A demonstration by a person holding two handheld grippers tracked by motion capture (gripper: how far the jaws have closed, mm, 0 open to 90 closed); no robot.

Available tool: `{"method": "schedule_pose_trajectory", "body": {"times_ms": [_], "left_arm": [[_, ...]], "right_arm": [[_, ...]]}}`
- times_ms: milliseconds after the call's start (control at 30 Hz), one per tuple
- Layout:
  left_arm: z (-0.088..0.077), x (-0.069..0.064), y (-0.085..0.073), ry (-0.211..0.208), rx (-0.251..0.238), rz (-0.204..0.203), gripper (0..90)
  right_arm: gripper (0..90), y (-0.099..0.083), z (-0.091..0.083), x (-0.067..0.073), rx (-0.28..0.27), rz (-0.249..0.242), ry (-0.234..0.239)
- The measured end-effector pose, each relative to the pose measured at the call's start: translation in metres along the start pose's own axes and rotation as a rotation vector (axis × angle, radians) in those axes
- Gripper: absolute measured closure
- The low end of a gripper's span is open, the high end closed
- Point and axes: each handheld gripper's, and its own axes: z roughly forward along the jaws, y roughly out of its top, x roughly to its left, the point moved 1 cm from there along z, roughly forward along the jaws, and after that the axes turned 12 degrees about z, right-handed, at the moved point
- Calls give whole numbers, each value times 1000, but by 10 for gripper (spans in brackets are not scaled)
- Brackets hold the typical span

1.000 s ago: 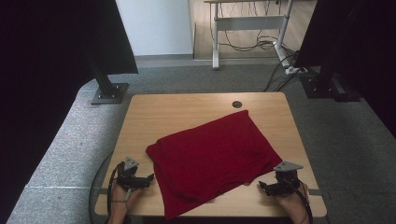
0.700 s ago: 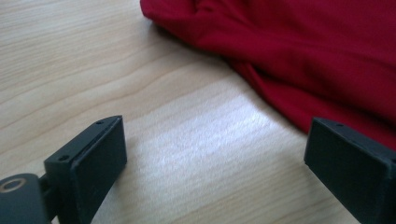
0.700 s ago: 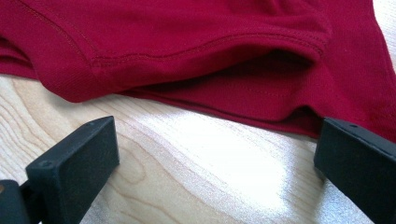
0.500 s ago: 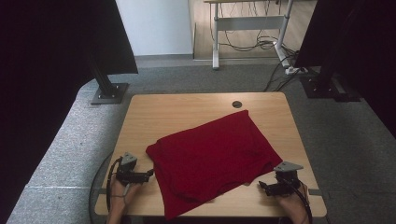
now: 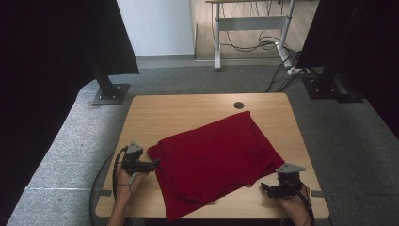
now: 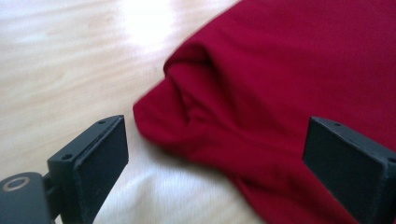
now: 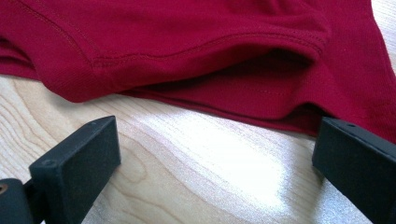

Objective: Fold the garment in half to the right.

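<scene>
Red knit cloth [image 5: 214,160], folded into a slanted rectangle, lies flat on the pale wooden table [image 5: 188,106], its layered edges facing the person. The left gripper [image 5: 151,165] sits at the cloth's left corner, the right gripper [image 5: 266,188] just beside the near right edge; both have jaws spread wide and hold nothing, likely lined up to pinch those edges.

- Red cloth [image 6: 289,93] cut off at 12 and 3 o'clock edges of left gripper view.
- Underside of folded hem [image 7: 261,63] lost in shadow.
</scene>
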Motion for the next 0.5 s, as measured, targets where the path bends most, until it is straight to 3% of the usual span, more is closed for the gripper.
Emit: {"method": "schedule_pose_trajectory", "body": {"times_ms": [267,500], "left_arm": [[15,4,21,9,-17,15,67],[28,14,28,33,-9,7,77]], "right_arm": [[6,0,0,0,0,0,0],[8,0,0,0,0,0,1]]}}
